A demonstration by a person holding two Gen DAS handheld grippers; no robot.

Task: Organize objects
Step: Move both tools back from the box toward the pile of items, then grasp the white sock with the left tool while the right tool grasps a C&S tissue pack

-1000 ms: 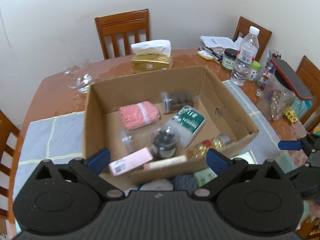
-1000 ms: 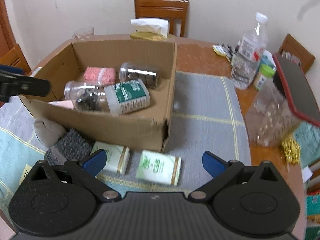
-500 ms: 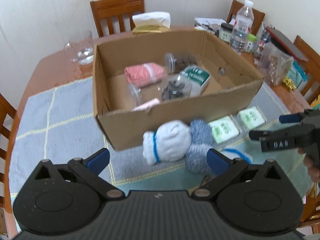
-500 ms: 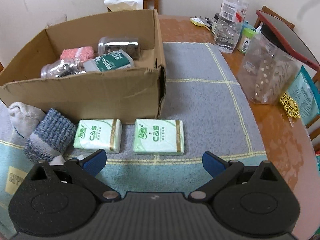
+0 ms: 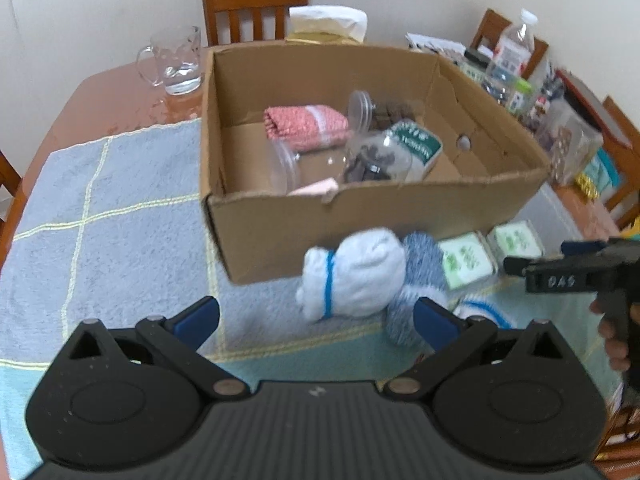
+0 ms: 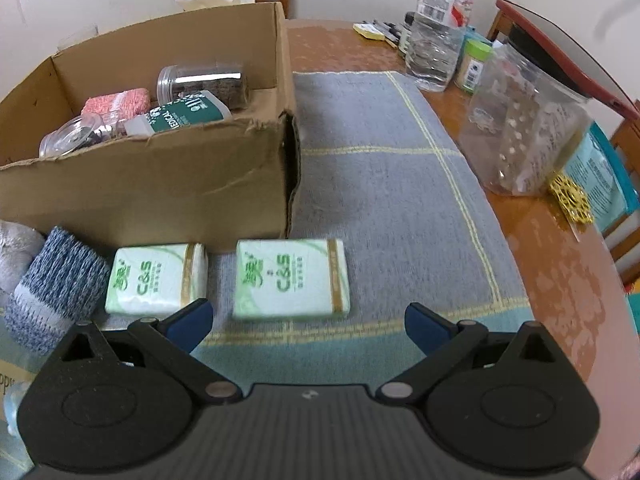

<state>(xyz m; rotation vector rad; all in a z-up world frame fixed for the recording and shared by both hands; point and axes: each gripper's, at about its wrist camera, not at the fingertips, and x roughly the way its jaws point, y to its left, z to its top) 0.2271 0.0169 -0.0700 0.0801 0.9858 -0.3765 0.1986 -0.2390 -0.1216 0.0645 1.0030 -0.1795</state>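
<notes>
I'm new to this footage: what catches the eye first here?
An open cardboard box dominates mid-table, holding jars and a pink cloth. In front of it lie a white sock bundle and two green tissue packs, the right one just ahead of the open right gripper.

L gripper [image 5: 316,318] & R gripper [image 6: 308,320] spread wide, empty

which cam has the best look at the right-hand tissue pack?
Right wrist view. The tissue pack lies flat just ahead of the open right gripper, unobstructed, with its C&S print readable. The left wrist view shows the same pack small and blurred near the cardboard box, print unreadable.
</notes>
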